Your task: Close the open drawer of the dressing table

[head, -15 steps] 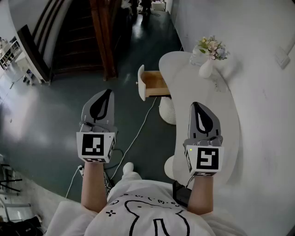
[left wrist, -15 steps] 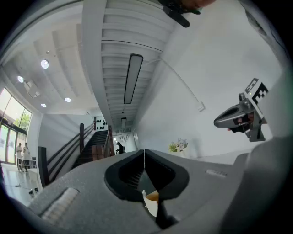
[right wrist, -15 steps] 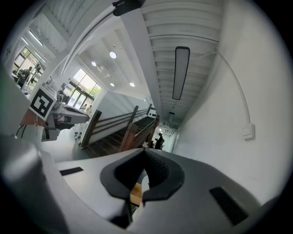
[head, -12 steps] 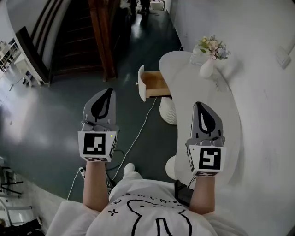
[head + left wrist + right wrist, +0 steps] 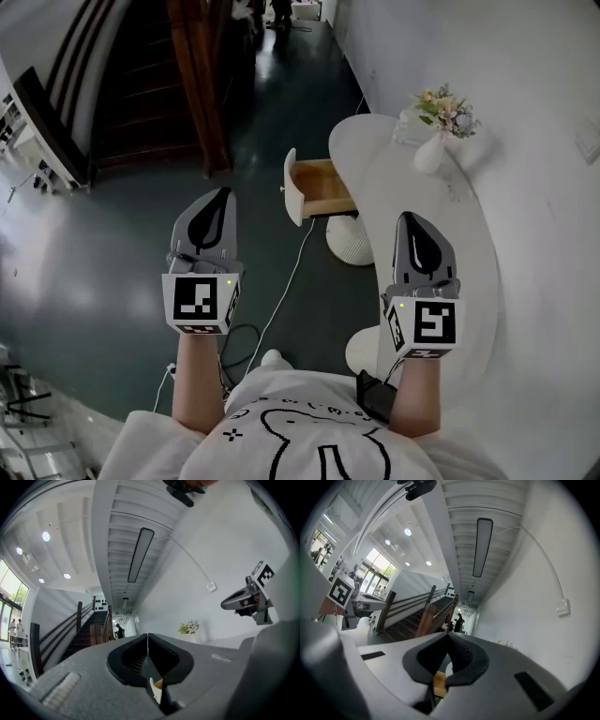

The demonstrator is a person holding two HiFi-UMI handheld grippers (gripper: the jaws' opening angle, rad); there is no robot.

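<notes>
Drawer point(image 5: 321, 187) stands pulled out of the table's point(image 5: 450, 234) left side. Left gripper point(image 5: 222, 192) hangs left of the table, right gripper point(image 5: 407, 217) over the table; both have jaws together, empty.

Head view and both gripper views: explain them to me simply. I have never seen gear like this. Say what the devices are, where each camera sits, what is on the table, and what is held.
A person holds a two-jaw gripper in each hand: the left gripper and the right gripper. The cubes with square markers are part of them. The head view comes from a camera on the person's head, looking steeply down. Each gripper view comes from a camera riding on that gripper, looking along its jaws. On the white dressing table stands a vase of flowers. The table's wooden drawer is pulled open. Both grippers are shut, hold nothing, and are short of the drawer.
</notes>
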